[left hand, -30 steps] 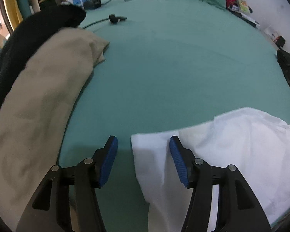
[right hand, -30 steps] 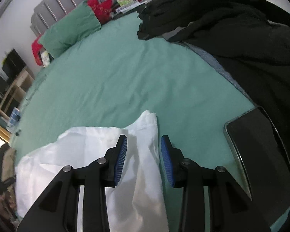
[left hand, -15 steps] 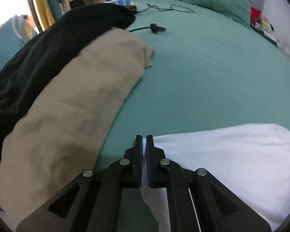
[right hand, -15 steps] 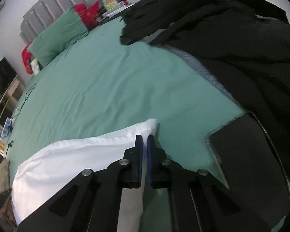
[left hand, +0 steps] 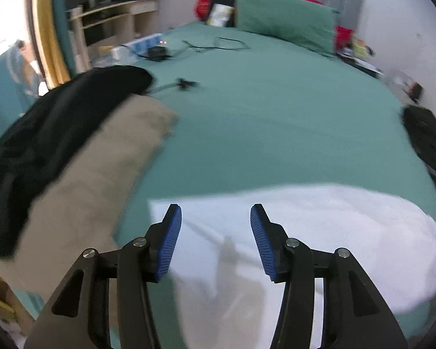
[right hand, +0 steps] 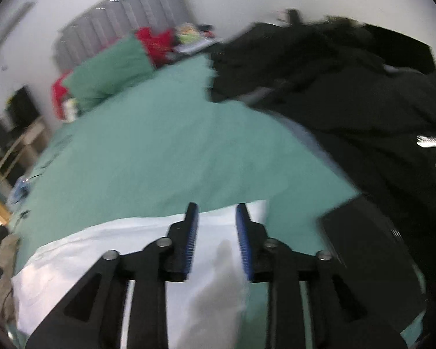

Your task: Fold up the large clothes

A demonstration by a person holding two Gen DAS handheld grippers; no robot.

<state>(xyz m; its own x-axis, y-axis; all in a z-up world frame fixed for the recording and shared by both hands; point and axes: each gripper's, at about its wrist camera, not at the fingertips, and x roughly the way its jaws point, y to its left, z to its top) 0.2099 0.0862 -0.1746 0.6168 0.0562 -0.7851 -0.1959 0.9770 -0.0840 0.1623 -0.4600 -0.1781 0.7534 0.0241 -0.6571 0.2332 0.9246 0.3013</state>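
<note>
The white garment point(left hand: 319, 232) lies flat on the green bed point(left hand: 276, 122) beneath both grippers. The left gripper point(left hand: 215, 241) and right gripper point(right hand: 216, 241) have just let their jaws spread; both stand released above the cloth, nothing pinched between them. A beige garment point(left hand: 101, 180) and black clothing point(left hand: 58, 133) lie left; a black pile point(right hand: 348, 87) lies right.

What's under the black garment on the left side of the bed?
A beige garment lies under the black garment, its near and right parts showing on the green bedsheet. How far it runs beneath, or whether anything else is under there, is covered.
</note>
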